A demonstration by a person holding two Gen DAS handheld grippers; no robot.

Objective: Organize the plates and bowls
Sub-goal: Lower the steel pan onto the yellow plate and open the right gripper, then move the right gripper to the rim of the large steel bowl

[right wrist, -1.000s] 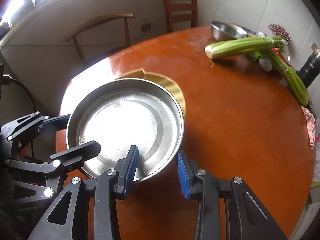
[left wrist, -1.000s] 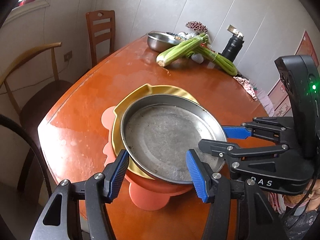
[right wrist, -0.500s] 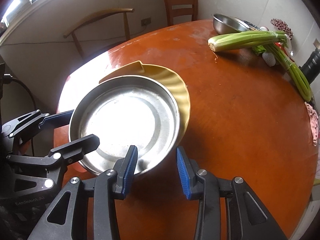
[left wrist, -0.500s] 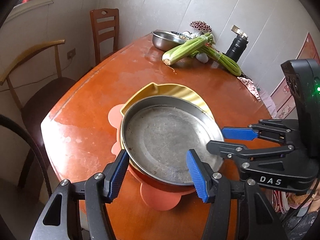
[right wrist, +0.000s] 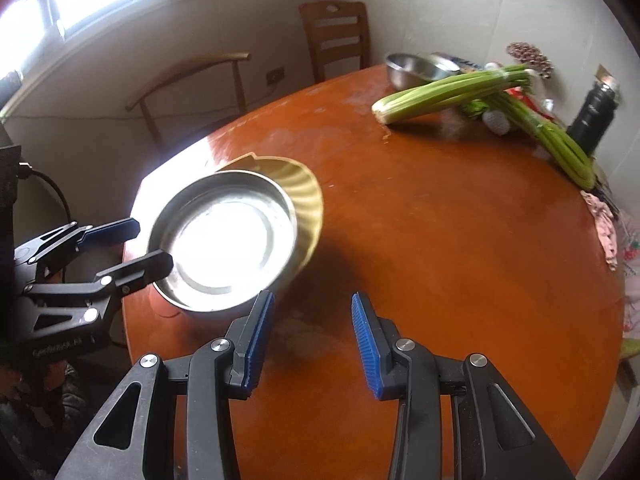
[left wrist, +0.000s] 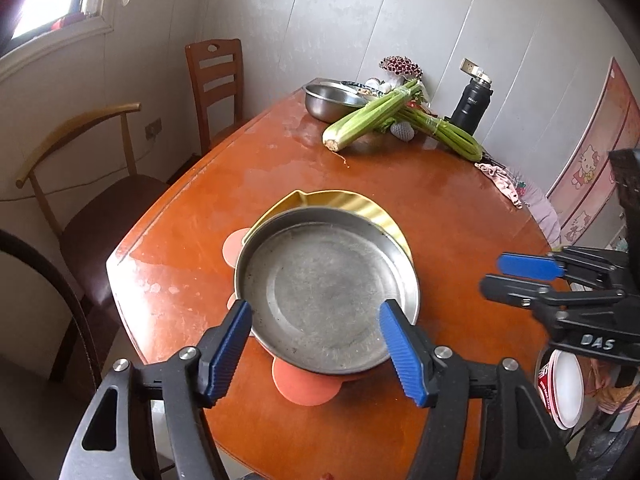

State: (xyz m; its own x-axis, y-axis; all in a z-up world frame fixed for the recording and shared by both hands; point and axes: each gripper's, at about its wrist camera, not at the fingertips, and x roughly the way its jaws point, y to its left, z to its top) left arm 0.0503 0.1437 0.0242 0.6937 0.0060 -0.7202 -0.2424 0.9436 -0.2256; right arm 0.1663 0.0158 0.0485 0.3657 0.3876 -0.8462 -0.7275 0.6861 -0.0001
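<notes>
steel pan (left wrist: 326, 294) sits on gold plate (left wrist: 360, 204), stacked on an orange plate (left wrist: 306, 386) that's mostly hidden, near the bench (left wrist: 400, 184) edge. left tool (left wrist: 316, 350) open, empty, tips over the pan's near rim. right tool (right wrist: 312, 340) open, empty, over bare bench. pan interior blown out in right view. "das" readable on right tool body; flask (left wrist: 472, 102) label illegible.

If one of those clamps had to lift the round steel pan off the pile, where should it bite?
Probably the thin upright rim of the round steel pan, on its near edge. The pan sits flat on the gold scalloped plate, so only the rim offers two faces to pinch. The open left gripper already faces that edge; one finger would go inside the wall, the other outside.
</notes>
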